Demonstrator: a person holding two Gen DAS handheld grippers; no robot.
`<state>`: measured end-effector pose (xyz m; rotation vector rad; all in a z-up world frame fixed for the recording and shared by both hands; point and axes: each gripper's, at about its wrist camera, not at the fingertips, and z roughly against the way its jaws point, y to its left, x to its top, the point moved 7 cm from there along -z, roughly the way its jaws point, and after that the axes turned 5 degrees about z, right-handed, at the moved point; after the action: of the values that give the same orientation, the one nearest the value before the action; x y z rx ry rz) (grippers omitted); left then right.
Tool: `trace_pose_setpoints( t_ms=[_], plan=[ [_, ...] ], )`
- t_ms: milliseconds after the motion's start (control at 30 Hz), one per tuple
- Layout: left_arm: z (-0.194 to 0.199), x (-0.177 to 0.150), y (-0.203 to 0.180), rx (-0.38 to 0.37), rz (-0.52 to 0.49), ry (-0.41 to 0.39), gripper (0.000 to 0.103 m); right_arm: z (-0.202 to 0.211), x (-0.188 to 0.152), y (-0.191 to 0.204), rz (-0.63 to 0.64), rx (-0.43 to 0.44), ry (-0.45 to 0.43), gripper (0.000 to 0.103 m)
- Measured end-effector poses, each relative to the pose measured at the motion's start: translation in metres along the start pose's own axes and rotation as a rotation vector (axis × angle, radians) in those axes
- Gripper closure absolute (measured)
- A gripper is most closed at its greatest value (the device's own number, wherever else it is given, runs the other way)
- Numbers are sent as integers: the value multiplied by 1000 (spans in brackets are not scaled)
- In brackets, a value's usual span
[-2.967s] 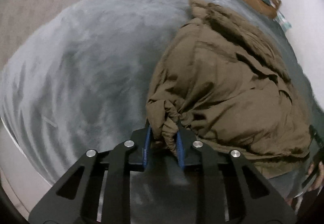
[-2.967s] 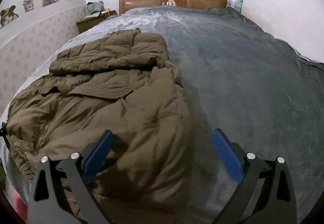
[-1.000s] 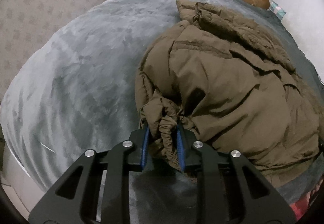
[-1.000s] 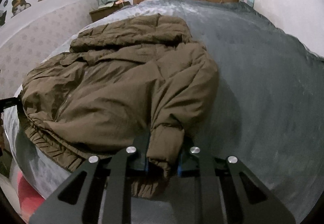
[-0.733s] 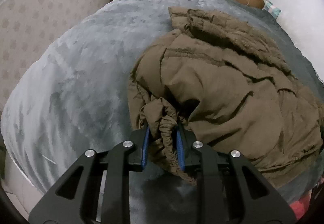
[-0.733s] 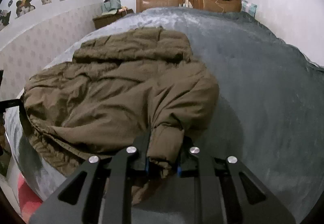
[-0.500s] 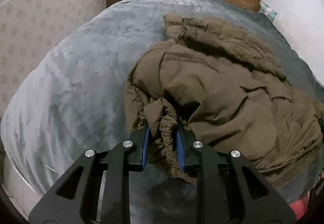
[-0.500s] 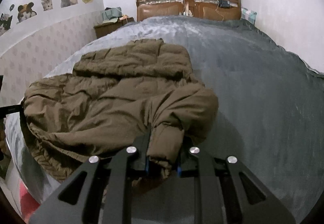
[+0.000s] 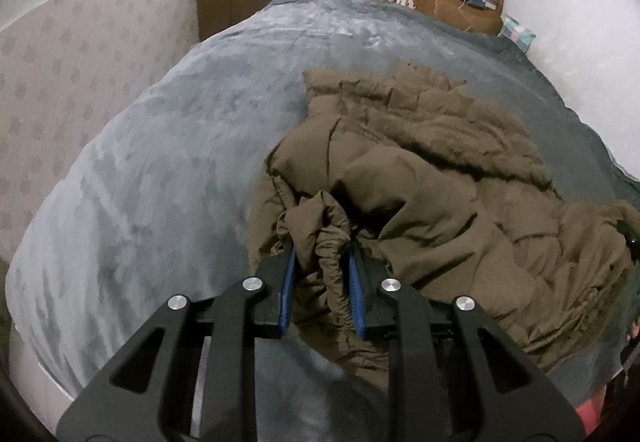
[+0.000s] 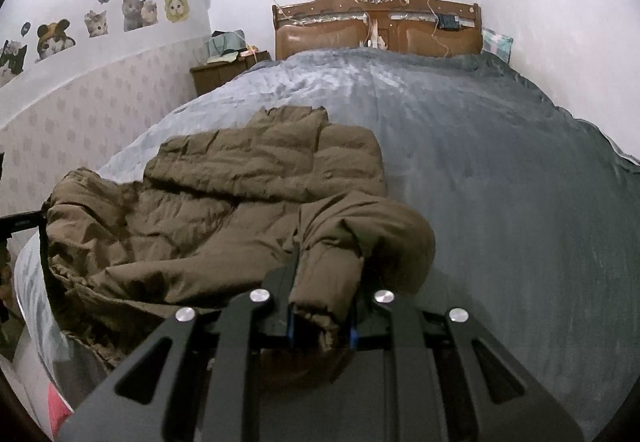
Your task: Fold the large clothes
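A large olive-brown padded jacket (image 9: 432,178) lies on the grey bed (image 9: 168,146), its hood toward the headboard. My left gripper (image 9: 320,254) is shut on a bunched, gathered hem corner of the jacket, lifted off the blanket. In the right wrist view the same jacket (image 10: 224,210) spreads to the left, and my right gripper (image 10: 322,282) is shut on the cuff end of a sleeve, which arches up from the bed. The blue pads are mostly hidden by fabric.
A wooden headboard (image 10: 376,26) stands at the far end, with a brown nightstand (image 10: 224,72) holding bags beside it at the left wall. A pillow (image 10: 496,42) sits at the far right corner. The grey blanket (image 10: 500,170) stretches wide on the right.
Both grippers have risen, each still gripping the jacket. The hem corner and the sleeve cuff have lifted higher off the bed, and more of the room shows beyond.
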<state>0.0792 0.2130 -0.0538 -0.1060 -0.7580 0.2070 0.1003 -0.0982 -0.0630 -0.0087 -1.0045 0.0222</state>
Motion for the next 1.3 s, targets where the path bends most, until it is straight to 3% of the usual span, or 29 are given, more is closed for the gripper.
trace_pose_setpoints(
  t_ms=[267, 467, 733, 900, 1033, 1200, 1267, 1300],
  plan=[
    [-8, 79, -29, -64, -12, -77, 82, -33, 66, -25, -71, 25, -34, 85],
    [-28, 140, -40, -84, 17, -107, 82, -77, 107, -45, -108, 41, 2, 85],
    [-94, 231, -61, -51, 1, -77, 82, -161, 179, -80, -188, 48, 68, 85],
    [-137, 282, -71, -17, -3, -68, 82, -211, 226, -88, -163, 15, 97, 85],
    [-176, 305, -66, -10, 38, -22, 79, -253, 240, -96, -154, 2, 142, 85],
    [-223, 299, -65, 54, 2, 52, 76, -305, 219, -97, -131, 15, 256, 85],
    [-234, 297, -65, 79, -3, 74, 69, -315, 215, -96, -108, 34, 276, 85],
    [-235, 298, -66, 88, -1, 74, 53, -315, 215, -96, -109, 37, 280, 82]
  ],
)
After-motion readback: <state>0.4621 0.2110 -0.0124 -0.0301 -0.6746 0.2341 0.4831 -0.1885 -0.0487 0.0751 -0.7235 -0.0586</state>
